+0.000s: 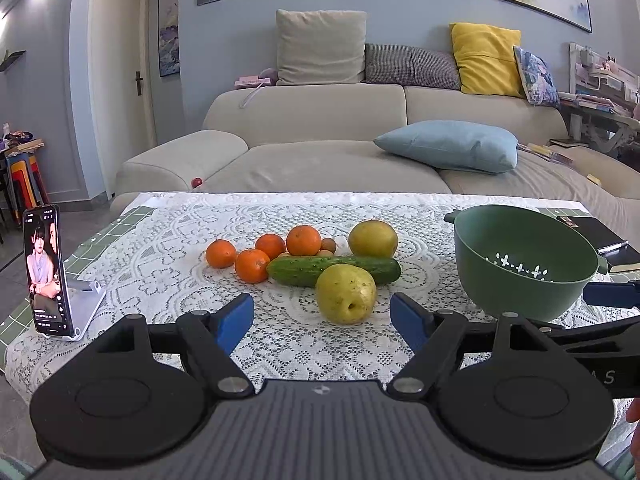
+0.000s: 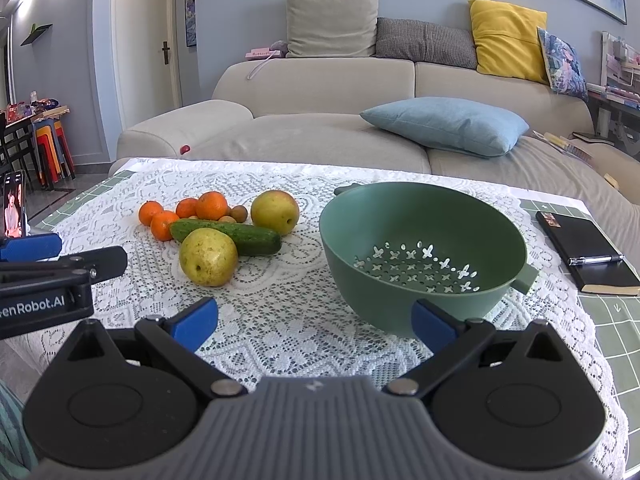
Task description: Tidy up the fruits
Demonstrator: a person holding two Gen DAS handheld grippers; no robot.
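Left gripper point(image 1: 322, 320): jaws spread, holding nothing, short of the near yellow pear point(image 1: 346, 294). Right gripper point(image 2: 314, 318): jaws spread, holding nothing, its right pad at the green colander point(image 2: 424, 252) wall. Left of the colander lie the cucumber point(image 2: 226, 236), four oranges point(image 2: 211, 205) and a second pear point(image 2: 275, 212). The colander holds nothing.

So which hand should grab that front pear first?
Probably the left. Its tool is open with the pear lying just ahead between the fingers. The right tool, also open, faces the empty green colander, with the pear off to its left.
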